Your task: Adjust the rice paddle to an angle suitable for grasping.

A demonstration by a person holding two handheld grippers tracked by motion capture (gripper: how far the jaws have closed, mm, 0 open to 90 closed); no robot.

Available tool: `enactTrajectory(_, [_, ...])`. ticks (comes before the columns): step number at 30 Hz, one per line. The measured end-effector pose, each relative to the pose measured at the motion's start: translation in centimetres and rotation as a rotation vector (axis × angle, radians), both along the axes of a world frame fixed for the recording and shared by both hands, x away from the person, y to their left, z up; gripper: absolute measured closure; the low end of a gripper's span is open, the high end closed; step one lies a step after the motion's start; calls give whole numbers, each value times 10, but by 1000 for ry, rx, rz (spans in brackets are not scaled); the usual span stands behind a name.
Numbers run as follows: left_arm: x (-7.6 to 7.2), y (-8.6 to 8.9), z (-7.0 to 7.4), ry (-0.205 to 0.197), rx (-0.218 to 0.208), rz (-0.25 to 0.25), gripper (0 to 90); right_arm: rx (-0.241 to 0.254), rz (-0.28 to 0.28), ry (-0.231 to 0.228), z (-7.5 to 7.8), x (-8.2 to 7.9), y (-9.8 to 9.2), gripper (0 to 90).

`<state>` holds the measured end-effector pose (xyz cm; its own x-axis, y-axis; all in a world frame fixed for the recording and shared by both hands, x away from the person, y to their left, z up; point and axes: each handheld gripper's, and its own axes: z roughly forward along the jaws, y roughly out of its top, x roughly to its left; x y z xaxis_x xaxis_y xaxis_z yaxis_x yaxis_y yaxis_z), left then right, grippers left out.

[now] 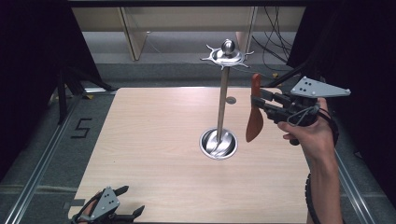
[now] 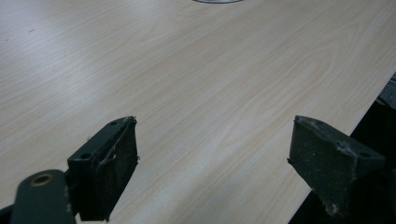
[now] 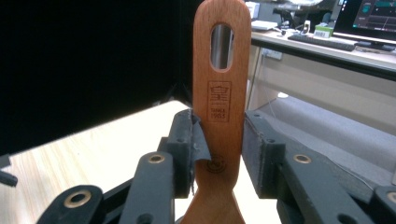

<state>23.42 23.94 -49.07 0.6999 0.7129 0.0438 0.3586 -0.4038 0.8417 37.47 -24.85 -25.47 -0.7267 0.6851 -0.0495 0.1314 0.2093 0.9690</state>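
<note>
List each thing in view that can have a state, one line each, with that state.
Wooden spatula: held in the air, handle end up, blade hanging down, off the rack.
Right gripper: jaws shut on the spatula's handle, below the hanging slot.
Left gripper: jaws open, nothing between them, low over the table's near edge.
Metal rack: upright on the table, top hooks bare.

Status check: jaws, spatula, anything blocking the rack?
Right gripper shut on brown wooden spatula, handle up, hanging slot free. Left gripper open, low over table. Steel hook rack left of spatula, nothing between.
</note>
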Motion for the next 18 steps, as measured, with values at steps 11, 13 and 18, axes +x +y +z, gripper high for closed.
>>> enactTrajectory(11, [0,0,1,1,3,-2,148,12,-10,-11,14,6,2,671])
enactTrajectory(13, [0,0,1,2,0,-1,148,20,-14,-2,14,7,3,671])
enactTrajectory(18, [0,-1,0,0,-12,4,148,19,-19,-8,17,13,5,671])
